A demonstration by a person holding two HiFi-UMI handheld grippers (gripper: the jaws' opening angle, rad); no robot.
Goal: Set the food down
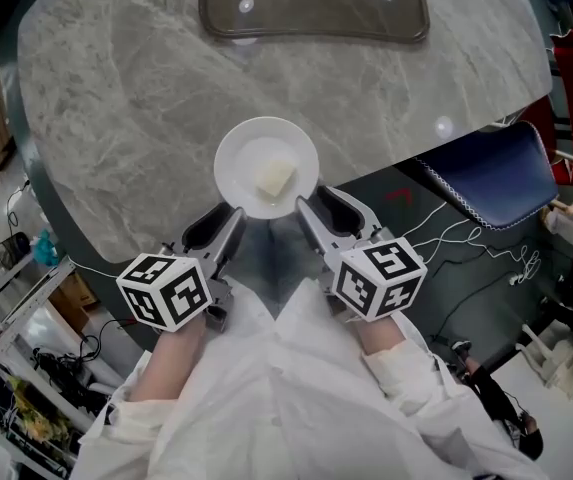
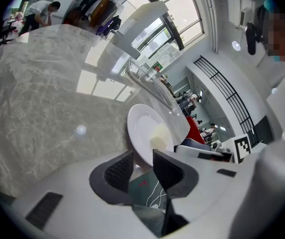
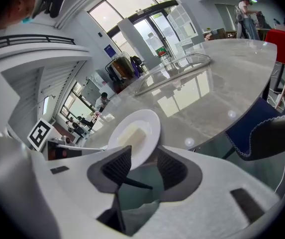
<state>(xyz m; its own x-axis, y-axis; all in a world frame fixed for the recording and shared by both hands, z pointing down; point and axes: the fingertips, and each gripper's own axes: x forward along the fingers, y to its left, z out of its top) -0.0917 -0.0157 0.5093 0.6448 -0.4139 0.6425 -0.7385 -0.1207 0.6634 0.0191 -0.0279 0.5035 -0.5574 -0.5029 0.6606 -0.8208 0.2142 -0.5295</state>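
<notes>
Plate (image 1: 238, 153), white, carrying the food (image 1: 276, 178) (one pale yellowish block, just off centre), is at the near edge of the grey marble tabletop (image 1: 116, 88), its near rim projecting past that edge toward the person. Left tool (image 2: 143, 161): jaws stand either side of the near-left rim and appear pinched on it. Right tool (image 3: 144, 158): same finding at the near-right rim, which is caught between the two ribbed pads. Whether the plate's base bears on the stone or hangs just above it cannot be settled from any view; a shadow under the left side suggests a small gap.

Judgement on the step in hand: the plate needs carrying further onto the tabletop before release, since part of it overhangs where it is now. Both tools should advance together and level. Unequal height would tilt the plate, and the block lies loose on a smooth surface and would likely slide. Lower until the base is flat on the stone, then spread both sets of jaws at once. Draw back low along the rim's own line, so that no pad lifts or drags it. Dark tray (image 1: 311, 8) at the far side is well apart and poses no obstruction.
</notes>
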